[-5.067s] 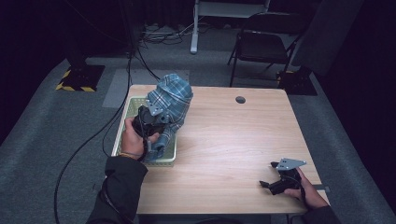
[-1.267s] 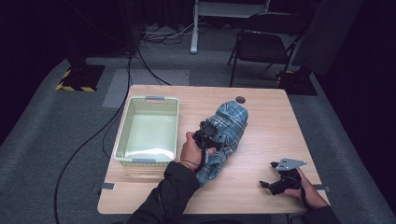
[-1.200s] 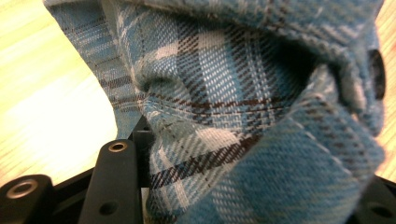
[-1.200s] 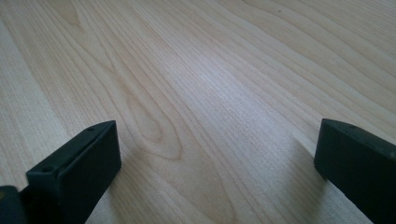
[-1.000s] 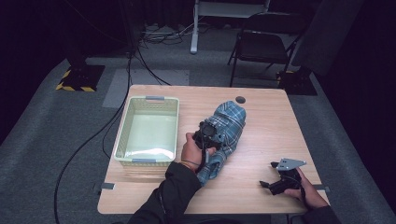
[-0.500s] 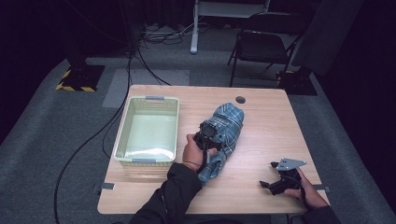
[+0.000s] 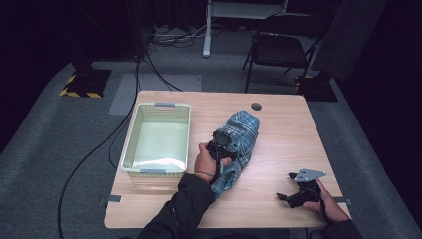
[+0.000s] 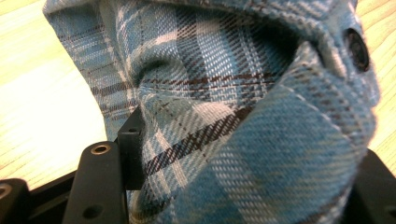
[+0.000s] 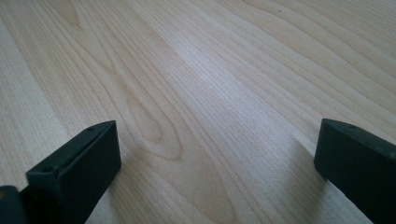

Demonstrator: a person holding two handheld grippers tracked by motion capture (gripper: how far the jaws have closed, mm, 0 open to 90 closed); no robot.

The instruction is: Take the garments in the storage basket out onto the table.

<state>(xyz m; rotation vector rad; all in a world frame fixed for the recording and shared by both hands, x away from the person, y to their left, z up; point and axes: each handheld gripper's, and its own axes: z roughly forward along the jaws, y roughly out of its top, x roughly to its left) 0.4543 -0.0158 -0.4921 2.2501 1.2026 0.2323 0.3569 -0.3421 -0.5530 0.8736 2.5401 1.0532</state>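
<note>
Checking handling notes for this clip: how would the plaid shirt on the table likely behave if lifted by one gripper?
The plaid shirt lies bunched in soft folds, so it would probably droop and unfurl. Its woven fabric looks grippy, unlikely to slip. Being cloth, it seems light and not fragile.

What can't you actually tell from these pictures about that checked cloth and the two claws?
- Left claw, high view: its tips are buried in the plaid cloth; too small to judge the hold.
- Left gripper view: cloth bulges between the jaws and covers the right one, so pad contact is unclear.
- Basket: its near inner wall is hidden by its rim.
- Right claw: partly covered by the hand.
</note>
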